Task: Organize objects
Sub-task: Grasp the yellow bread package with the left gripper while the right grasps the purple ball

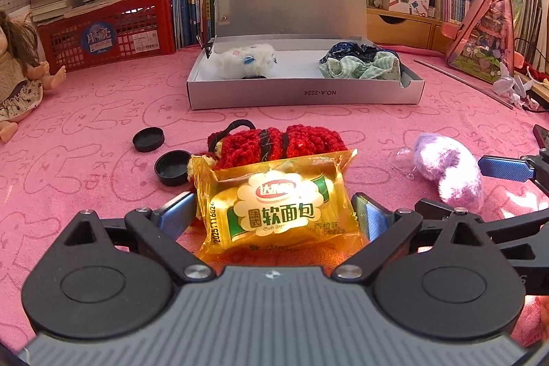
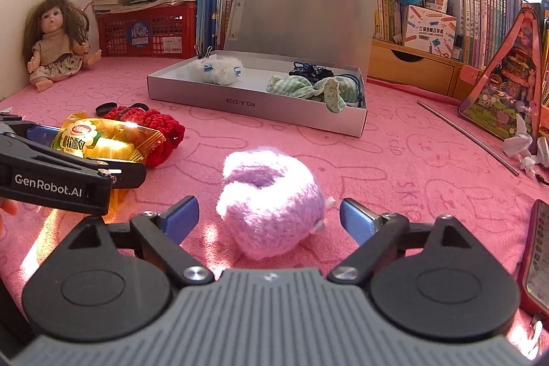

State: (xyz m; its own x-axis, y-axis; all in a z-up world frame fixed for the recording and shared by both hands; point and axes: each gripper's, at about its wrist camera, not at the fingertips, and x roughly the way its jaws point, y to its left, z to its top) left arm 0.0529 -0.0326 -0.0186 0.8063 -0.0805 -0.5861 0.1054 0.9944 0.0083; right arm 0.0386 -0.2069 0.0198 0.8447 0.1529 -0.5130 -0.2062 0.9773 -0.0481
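Note:
A yellow bread packet (image 1: pixel 274 204) lies on the pink cloth, partly over a red crocheted pouch (image 1: pixel 284 143). My left gripper (image 1: pixel 272 215) stands open with the packet between its blue fingers, the pads close beside the wrapper's edges. My right gripper (image 2: pixel 269 218) is open around a fluffy purple plush (image 2: pixel 271 204), with a gap on each side. Behind both stands an open silver box (image 1: pixel 302 95). It holds a white fluffy toy (image 1: pixel 247 59) on the left and bunched green and blue cloth pieces (image 1: pixel 360 62) on the right. Two black caps (image 1: pixel 148 139) lie left of the pouch.
A doll (image 2: pixel 58 40) sits at the far left by a red basket (image 1: pixel 109 33). Books and a wooden drawer (image 2: pixel 411 64) line the back. A metal rod (image 2: pixel 470 139) and a pink case (image 2: pixel 504 84) lie at the right, a phone (image 2: pixel 535 256) near the right edge.

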